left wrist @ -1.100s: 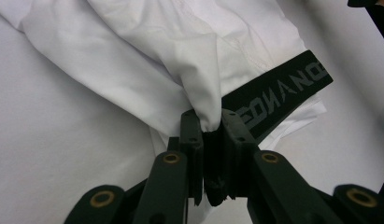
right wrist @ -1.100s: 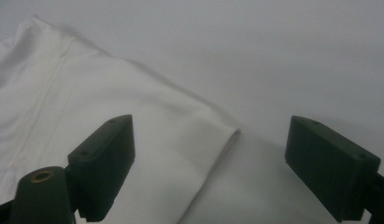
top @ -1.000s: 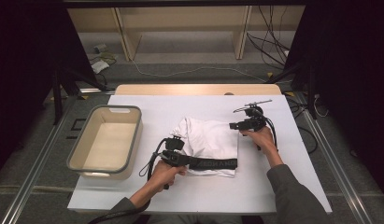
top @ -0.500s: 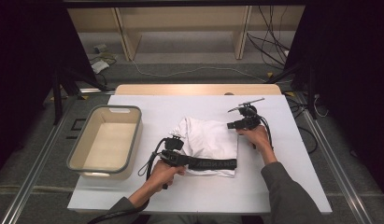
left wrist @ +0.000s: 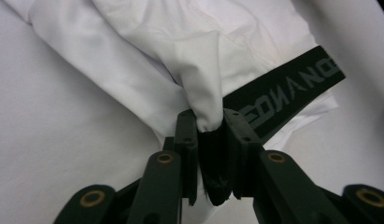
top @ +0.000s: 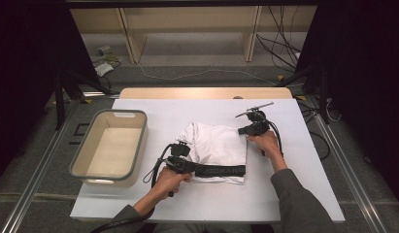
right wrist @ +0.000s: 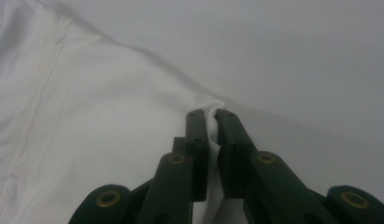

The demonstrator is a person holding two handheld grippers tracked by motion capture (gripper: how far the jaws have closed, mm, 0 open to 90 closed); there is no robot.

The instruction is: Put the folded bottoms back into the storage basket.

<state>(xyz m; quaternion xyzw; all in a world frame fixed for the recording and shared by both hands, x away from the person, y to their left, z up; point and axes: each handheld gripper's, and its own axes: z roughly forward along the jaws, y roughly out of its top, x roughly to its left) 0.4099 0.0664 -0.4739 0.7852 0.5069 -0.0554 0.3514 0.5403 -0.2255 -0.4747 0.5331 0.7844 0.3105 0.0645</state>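
We held the left gripper (top: pixel 180 154) low near our body, jaws pinched together with a little gap; the right gripper (top: pixel 254 127), forearm stretched forward, had just closed its jaws tight.

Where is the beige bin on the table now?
In the high view the beige bin stands on the table's left side, apart from the white garment.

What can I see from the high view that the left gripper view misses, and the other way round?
High view alone: the beige bin left of the white garment, the table, and the right claw at the garment's far right edge. Left gripper view alone: close up, a white fold pinched between the left claw pads. Both share the garment and its black lettered waistband.
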